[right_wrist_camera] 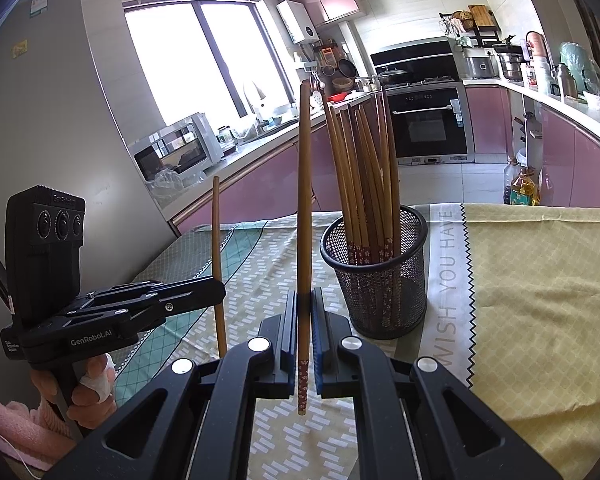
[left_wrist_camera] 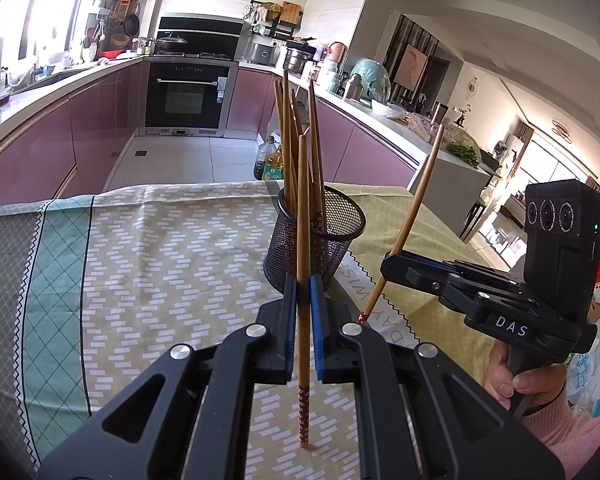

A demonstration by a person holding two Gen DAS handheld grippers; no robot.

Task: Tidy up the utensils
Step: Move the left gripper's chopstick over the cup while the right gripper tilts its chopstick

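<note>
A black mesh cup (left_wrist_camera: 320,236) stands on the table and holds several brown chopsticks (left_wrist_camera: 290,140); it also shows in the right wrist view (right_wrist_camera: 380,276). My left gripper (left_wrist_camera: 303,292) is shut on one upright chopstick (left_wrist_camera: 303,208), just in front of the cup. My right gripper (right_wrist_camera: 305,304) is shut on another chopstick (right_wrist_camera: 305,200), held upright a little left of the cup. In the left wrist view the right gripper (left_wrist_camera: 384,268) is to the right of the cup with its chopstick (left_wrist_camera: 416,200) tilted. In the right wrist view the left gripper (right_wrist_camera: 220,292) is at the left.
The table carries a patterned cloth (left_wrist_camera: 172,248) and a yellow cloth (right_wrist_camera: 540,280). Beyond the far edge lie the kitchen floor, pink cabinets (left_wrist_camera: 60,140), an oven (left_wrist_camera: 188,96) and oil bottles (left_wrist_camera: 270,160).
</note>
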